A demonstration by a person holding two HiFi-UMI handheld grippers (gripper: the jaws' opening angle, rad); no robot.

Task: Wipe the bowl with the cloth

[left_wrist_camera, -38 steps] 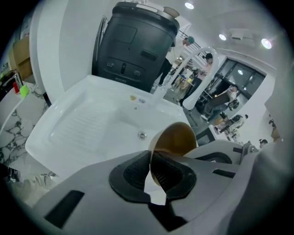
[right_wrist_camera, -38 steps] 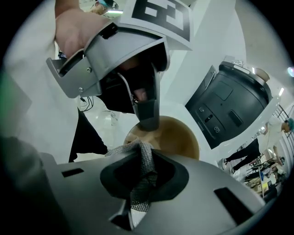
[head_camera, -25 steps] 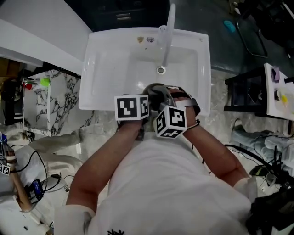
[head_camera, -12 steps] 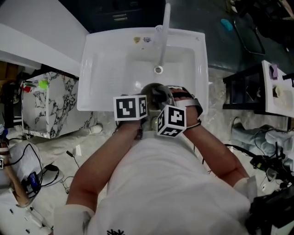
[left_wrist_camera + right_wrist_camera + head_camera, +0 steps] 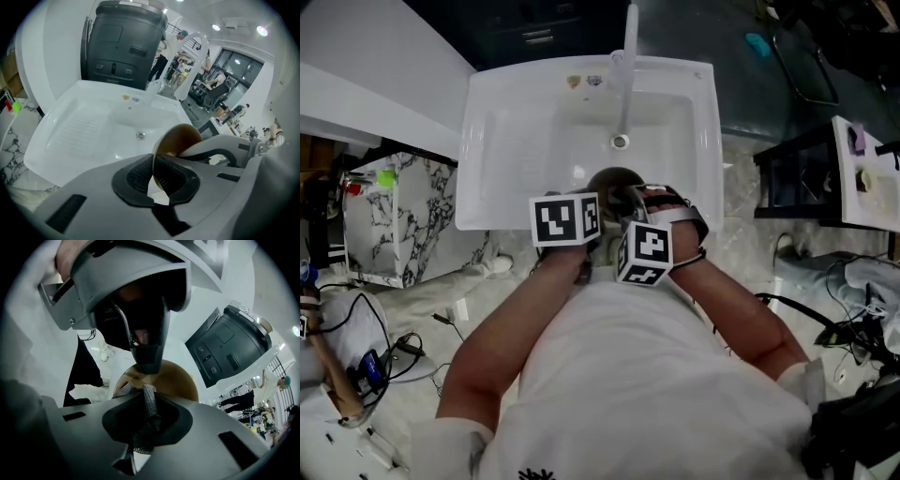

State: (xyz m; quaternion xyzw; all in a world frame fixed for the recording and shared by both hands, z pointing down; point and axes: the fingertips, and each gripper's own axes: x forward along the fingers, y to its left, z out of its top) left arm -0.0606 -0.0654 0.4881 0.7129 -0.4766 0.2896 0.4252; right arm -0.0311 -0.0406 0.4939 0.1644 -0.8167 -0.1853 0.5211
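Brown round bowl (image 5: pixel 614 180) is hanging over the near part of a white rectangular sink (image 5: pixel 487 141), just on the near side of the drain and in line with the tall white faucet (image 5: pixel 626 66) at the far edge. A person is leaning over the sink with a two-jaw tool in each hand.

The left gripper (image 5: pixel 153 180) is clamping narrowly on the bowl's (image 5: pixel 180 138) thin rim, one dark pad inside and one outside, so that the bowl is standing tilted on its edge, not sitting flat. Its brown hollow is facing right, toward the other tool.

The right gripper (image 5: pixel 149 423) is pinching a grey, mesh-textured cloth (image 5: pixel 148 397) between its closed jaws. The fabric is sticking out past the jaw tips in a bunched fold. From this tool the bowl (image 5: pixel 173 376) is lying straight ahead and just beyond the cloth, its open side turned toward it. The fold is reaching the near rim, though I cannot tell whether it is pressing on the surface.

By my reading, the right hand is the one placed to wipe, with the hollow directly ahead of the cloth, while the left is only steadying the bowl by its rim.
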